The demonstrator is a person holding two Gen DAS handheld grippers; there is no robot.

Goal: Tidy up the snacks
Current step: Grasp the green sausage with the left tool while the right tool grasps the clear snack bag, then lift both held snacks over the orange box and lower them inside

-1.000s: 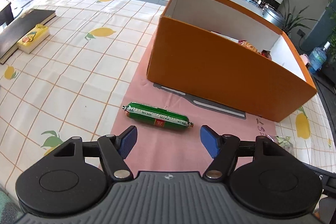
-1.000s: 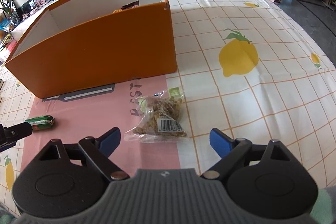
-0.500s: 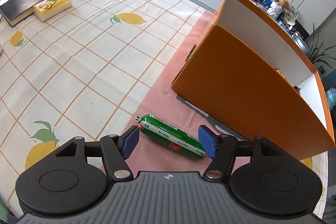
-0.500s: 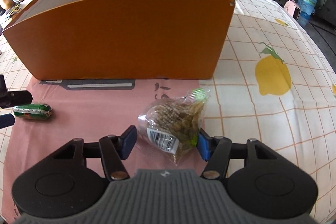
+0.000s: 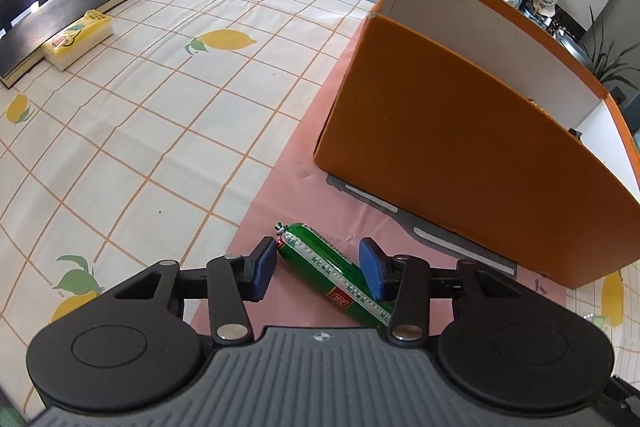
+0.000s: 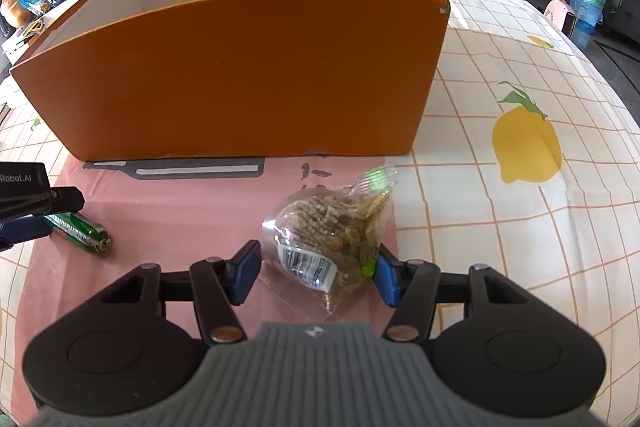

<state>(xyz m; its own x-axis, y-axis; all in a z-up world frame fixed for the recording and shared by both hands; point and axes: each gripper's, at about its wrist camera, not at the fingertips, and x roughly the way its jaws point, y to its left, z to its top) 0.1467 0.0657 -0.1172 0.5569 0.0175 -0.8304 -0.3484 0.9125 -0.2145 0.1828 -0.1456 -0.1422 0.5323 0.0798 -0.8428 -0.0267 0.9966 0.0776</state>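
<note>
Surface [image 5: 168,115]: lemon-print cloth, pink mat [image 6: 192,219] under orange box [image 6: 248,75]. Box contents mostly hidden. Left gripper [image 5: 318,269] fingers straddle green sausage [image 5: 320,259], gaps visible. Right gripper [image 6: 314,273] fingers flank noodle packet [image 6: 328,231]; contact unclear.

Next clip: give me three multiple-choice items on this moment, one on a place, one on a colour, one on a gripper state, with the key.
1. Where does the green sausage lie?
A. inside the box
B. on the pink mat
C. on the black book

2. What colour is the outside of the box?
A. orange
B. blue
C. white

3. How is the right gripper set?
A. shut with nothing in it
B. wide open above the box
C. open, a finger on each side of the clear snack bag

Key: B, it lies on the pink mat between the left gripper fingers; A, orange walls; C, blue pads flank the bag.
</note>
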